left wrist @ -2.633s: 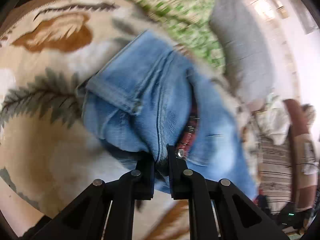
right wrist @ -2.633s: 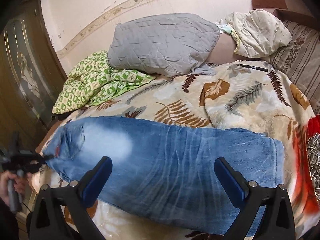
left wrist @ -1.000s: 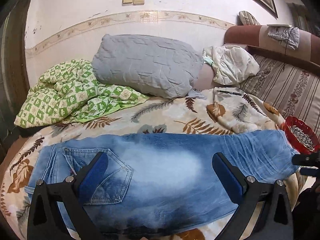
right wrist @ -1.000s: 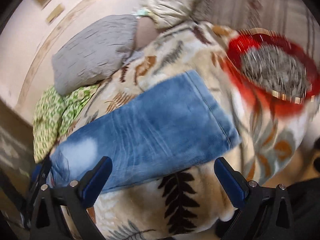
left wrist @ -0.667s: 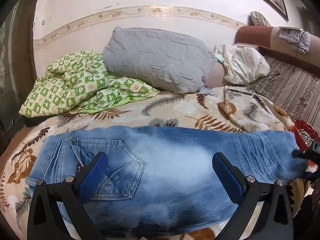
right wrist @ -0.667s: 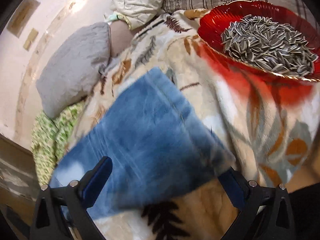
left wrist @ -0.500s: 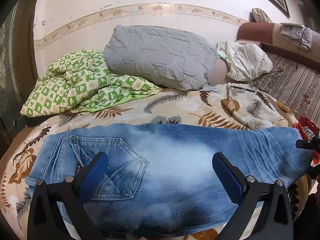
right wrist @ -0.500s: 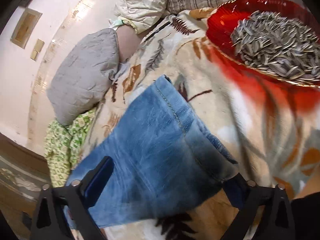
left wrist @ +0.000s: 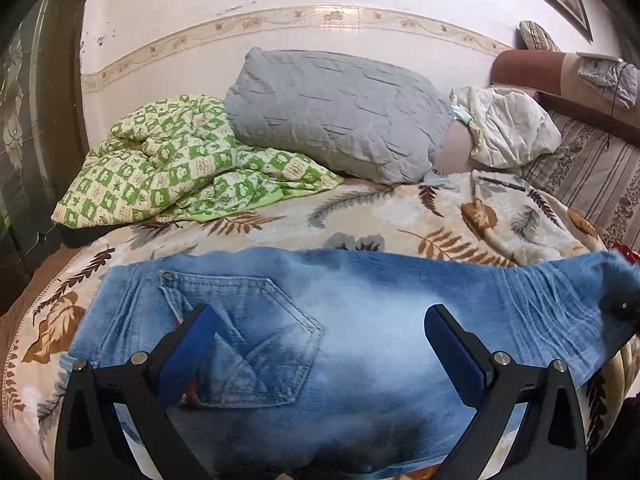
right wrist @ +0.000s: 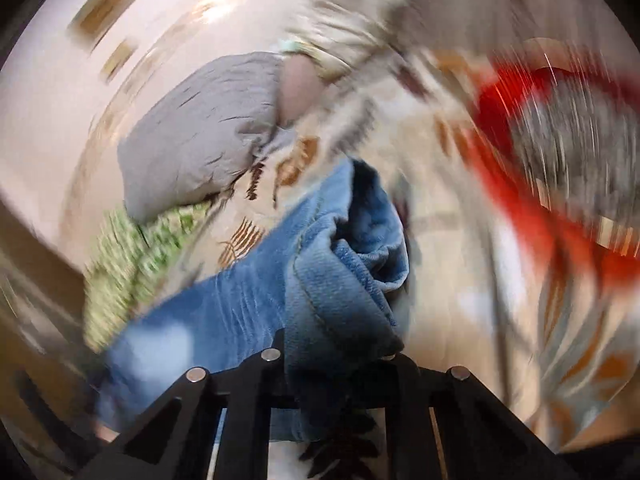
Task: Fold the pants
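Note:
Blue jeans point(left wrist: 380, 320) lie flat across the leaf-print blanket point(left wrist: 400, 212), waist and back pocket point(left wrist: 248, 320) at the left, leg ends at the right. My left gripper point(left wrist: 320, 344) hovers open above the pocket and seat area with nothing pinched between its blue pads point(left wrist: 192, 344). In the blurred right wrist view the jaws of my right gripper point(right wrist: 332, 356) are closing, and the leg hem of the jeans point(right wrist: 328, 280) is bunched and clamped between them. That hem end rises off the blanket at the far right of the left wrist view.
A grey pillow point(left wrist: 340, 112) and a green checked quilt point(left wrist: 168, 172) lie at the back against the wall. A cream bundle point(left wrist: 508, 128) sits by the striped sofa back. A red bowl of sunflower seeds point(right wrist: 520, 120) stands on the blanket just beyond the leg hem.
My right gripper went from wide open beside the hem to closed on it, and the hem has bunched and lifted. My left gripper stays open over the waist end.

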`<state>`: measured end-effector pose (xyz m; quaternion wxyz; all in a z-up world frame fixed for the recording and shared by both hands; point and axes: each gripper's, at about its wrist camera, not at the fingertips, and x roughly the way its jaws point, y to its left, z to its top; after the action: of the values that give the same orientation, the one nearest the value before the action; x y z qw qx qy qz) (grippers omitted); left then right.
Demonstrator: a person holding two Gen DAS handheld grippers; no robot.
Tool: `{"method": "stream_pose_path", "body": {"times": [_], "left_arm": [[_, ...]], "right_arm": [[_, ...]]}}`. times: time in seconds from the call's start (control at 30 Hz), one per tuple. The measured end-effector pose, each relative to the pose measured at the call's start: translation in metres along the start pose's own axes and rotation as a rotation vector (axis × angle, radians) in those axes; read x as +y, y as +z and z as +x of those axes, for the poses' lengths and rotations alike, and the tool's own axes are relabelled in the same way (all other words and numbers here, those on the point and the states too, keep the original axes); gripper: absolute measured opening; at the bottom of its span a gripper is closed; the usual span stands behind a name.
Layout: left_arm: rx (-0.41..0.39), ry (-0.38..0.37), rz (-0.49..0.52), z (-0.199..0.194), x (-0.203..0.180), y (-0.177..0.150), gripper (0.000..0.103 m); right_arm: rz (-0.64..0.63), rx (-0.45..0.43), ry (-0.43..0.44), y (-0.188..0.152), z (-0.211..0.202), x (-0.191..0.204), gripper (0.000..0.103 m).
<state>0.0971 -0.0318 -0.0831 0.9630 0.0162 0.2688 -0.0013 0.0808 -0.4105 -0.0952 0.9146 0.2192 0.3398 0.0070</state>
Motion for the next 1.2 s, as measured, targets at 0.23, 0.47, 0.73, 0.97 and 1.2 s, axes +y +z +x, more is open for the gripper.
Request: {"method": "stream_pose_path", "body": {"times": [0.23,0.47,0.73,0.97,1.2], "left_arm": [[-0.02,0.046,-0.023,-0.005,0.027,0.009,0.103],[-0.026,0.09,-0.104,-0.012,0.074,0.012,0.103],[-0.042,0.105,-0.205,-0.02,0.108,0.009,0.103],[-0.043,0.097,-0.216,-0.02,0.111,0.009,0.103],[-0.04,0.104,-0.214,-0.019,0.111,0.009,0.103]], "right_arm": [[-0.466,-0.111,-0.117,0.01,-0.012,0.098,0.012],[-0.775,-0.063,-0.098,-0.026,0.011,0.183,0.012],[-0.923,0.036,-0.106,-0.071,0.047,0.22,0.011],[-1.161,-0.012,-0.176,-0.119,0.057,0.241,0.011],[-1.289,-0.025,-0.15,-0.149,0.061,0.254,0.011]]}}
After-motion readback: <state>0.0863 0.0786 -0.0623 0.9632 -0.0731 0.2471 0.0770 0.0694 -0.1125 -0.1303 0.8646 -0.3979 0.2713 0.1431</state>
